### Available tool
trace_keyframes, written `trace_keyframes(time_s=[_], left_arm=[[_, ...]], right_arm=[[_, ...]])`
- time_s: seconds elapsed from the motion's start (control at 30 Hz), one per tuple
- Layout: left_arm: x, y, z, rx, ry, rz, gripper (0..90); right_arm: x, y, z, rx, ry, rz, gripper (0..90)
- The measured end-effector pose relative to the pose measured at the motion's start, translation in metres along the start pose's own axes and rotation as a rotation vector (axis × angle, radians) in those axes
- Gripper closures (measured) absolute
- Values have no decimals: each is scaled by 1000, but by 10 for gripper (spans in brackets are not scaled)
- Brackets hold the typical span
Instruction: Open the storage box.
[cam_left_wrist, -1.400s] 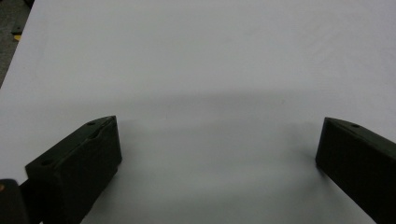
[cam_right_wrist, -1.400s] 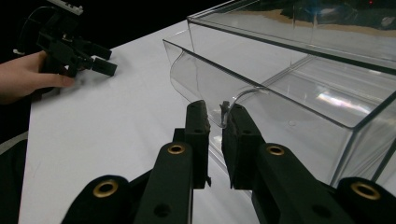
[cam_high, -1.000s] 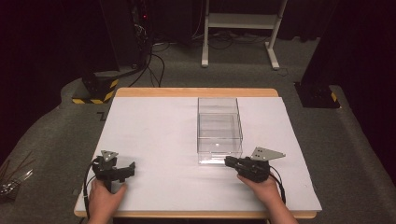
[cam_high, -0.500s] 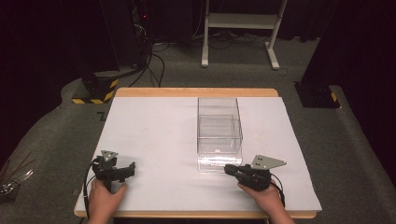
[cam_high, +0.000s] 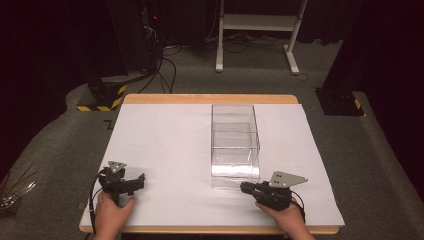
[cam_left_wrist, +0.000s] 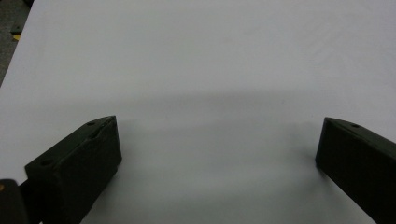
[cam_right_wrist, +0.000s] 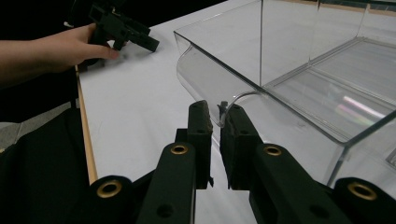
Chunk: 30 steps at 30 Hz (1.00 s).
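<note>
A clear plastic box (cam_high: 235, 145) with open top stands right of the middle of the white tabletop (cam_high: 165, 150). My right gripper (cam_high: 243, 187) lies just in front of the box's near end, pointing left. In the right gripper view its jaws (cam_right_wrist: 217, 111) are shut with only a slit between them and nothing held. Their tips sit just below the box's (cam_right_wrist: 299, 79) curved near lip. My left gripper (cam_high: 136, 182) rests near the table's front left corner, pointing right. In its own view this left gripper (cam_left_wrist: 218, 123) stands wide open over bare white surface.
The wooden table edge (cam_high: 210, 230) runs just below both hands. In the right gripper view, the other hand (cam_right_wrist: 60, 46) with its gripper (cam_right_wrist: 135, 35) shows far off at upper left. Beyond the table are a black stand (cam_high: 340, 95), a white frame (cam_high: 255, 30) and cables on grey floor.
My right gripper has slid back toward the table's front edge, away from the box's near wall. The left gripper has stayed put.
</note>
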<state>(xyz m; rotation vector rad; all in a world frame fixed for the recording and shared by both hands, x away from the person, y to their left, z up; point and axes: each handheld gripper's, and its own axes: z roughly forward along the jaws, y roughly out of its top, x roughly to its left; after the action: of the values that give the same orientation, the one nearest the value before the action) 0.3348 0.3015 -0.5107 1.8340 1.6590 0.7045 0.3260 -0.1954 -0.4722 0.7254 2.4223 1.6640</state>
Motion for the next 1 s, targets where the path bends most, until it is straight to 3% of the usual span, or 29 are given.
trace_keyframes(time_s=[0.83,0.93,1.0], left_arm=[[0,0,0,0,0,3,4],[0,0,0,0,0,3,4],[0,0,0,0,0,3,4]], right_arm=[[13,-13,-22,23,20,-21,818],[14,-12,-23,25,12,-22,807],[14,-12,-25,14,3,-13,749]])
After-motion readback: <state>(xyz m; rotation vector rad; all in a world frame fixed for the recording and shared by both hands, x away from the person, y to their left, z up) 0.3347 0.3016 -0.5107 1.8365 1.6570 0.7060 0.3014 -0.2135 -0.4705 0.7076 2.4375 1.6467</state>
